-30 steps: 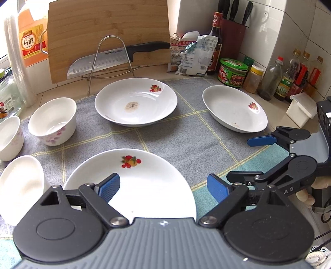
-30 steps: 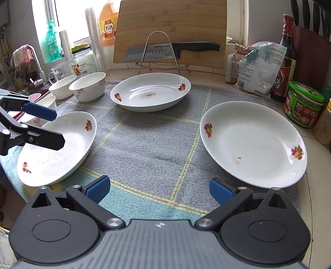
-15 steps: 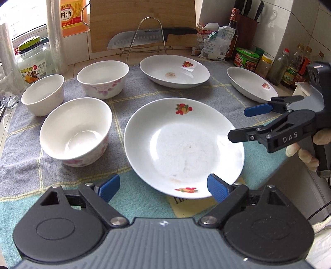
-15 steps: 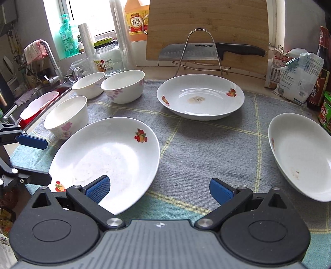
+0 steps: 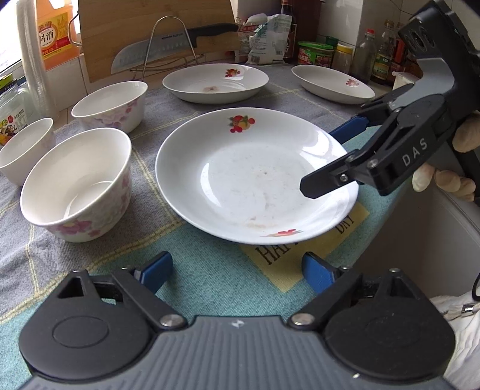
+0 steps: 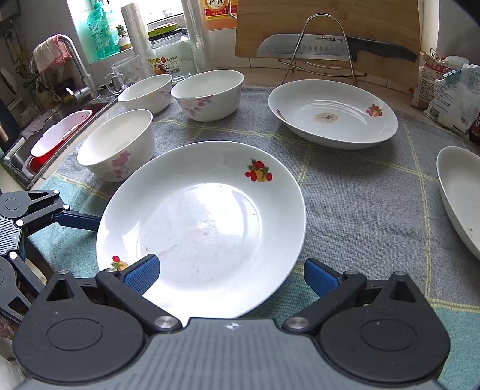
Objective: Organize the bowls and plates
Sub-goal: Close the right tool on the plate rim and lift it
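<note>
A white plate with a fruit print (image 5: 255, 177) (image 6: 207, 222) lies on the checked cloth close in front of me. My left gripper (image 5: 237, 273) (image 6: 69, 240) hovers just short of the plate's near rim; its jaws are opening with nothing between them. My right gripper (image 5: 330, 159) (image 6: 229, 276) is open at the plate's right rim, with one pad (image 6: 141, 274) over the plate and the other off it. Three flowered bowls (image 5: 78, 186) (image 5: 111, 105) (image 5: 24, 150) stand to the left. Two more plates (image 5: 216, 79) (image 5: 333, 84) lie farther back.
A cutting board (image 6: 327, 27) and a knife on a wire rack (image 6: 324, 48) stand at the back. Bottles and jars (image 5: 339, 51) crowd the back right corner. A sink with a red basin (image 6: 57, 135) lies beyond the bowls. The counter edge (image 5: 420, 216) drops off beside the near plate.
Both grippers have swung over to the near plate. The right gripper now straddles its rim, and the left sits lower, just short of the plate.
</note>
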